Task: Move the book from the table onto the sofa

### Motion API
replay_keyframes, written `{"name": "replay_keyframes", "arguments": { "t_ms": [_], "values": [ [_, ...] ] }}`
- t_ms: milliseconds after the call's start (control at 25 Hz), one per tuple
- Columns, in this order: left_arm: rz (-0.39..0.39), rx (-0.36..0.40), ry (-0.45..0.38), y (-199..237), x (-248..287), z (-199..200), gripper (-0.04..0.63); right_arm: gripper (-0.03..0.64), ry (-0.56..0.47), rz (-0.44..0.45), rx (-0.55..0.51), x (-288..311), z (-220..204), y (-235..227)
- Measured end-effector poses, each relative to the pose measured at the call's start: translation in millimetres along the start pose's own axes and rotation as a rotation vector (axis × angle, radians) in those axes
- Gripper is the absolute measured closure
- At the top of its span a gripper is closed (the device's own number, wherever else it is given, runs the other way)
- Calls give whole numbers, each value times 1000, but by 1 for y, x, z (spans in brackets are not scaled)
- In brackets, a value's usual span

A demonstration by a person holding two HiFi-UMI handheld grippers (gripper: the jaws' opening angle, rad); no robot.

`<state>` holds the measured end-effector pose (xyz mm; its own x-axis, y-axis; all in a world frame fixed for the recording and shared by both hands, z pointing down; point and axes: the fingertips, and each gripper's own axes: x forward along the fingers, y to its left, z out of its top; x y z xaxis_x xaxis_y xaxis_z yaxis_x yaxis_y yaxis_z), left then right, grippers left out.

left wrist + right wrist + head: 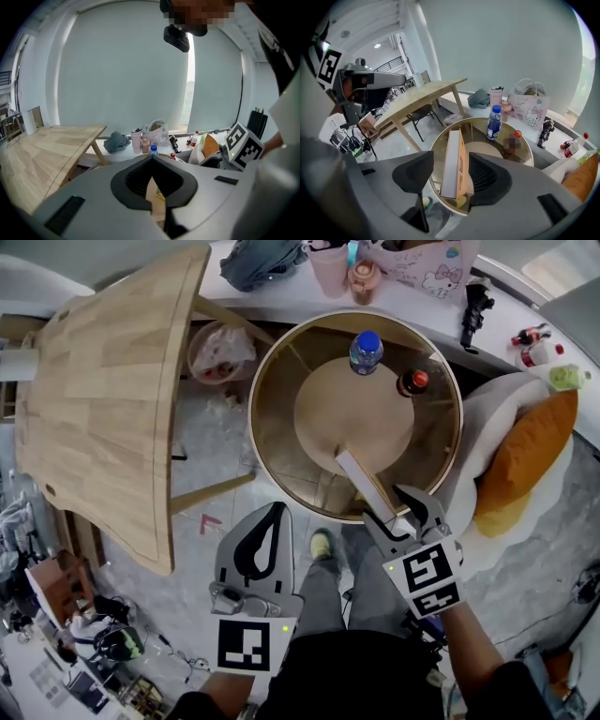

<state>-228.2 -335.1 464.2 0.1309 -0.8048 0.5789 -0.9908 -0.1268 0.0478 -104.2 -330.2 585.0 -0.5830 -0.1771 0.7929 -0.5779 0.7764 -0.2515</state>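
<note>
two hand-held grippers seen from above, over a round glass table (258, 381) with a wooden rim. the right gripper (397, 514) reaches down to the near edge of the table with its jaws spread wide. the book (451, 161) stands upright on its edge on the glass between them. its orange cover faces the right jaw and sits just beside that pad, and a clear gap separates its pale page side from the left jaw. the left gripper (277, 510) hangs lower left, off the table above the floor, jaws pressed together at the tips. a water bottle (366, 351) with a blue cap and a small dark bottle (413, 382) with a red cap stand at the far side of the table. to the right, a white sofa (480, 418) holds an orange cushion (530, 451). a long wooden table (103, 399) stands at left.
</note>
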Motion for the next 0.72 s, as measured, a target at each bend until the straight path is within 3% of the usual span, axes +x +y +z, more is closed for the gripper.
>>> {"name": "replay_keyframes", "arguments": {
  "t_ms": [360, 720],
  "values": [
    [11, -53, 73, 0, 15, -52, 589, 365, 77, -39, -13, 48, -31, -6],
    [10, -59, 108, 2, 21, -69, 589, 371, 153, -85, -44, 79, -48, -11]
  ]
}}
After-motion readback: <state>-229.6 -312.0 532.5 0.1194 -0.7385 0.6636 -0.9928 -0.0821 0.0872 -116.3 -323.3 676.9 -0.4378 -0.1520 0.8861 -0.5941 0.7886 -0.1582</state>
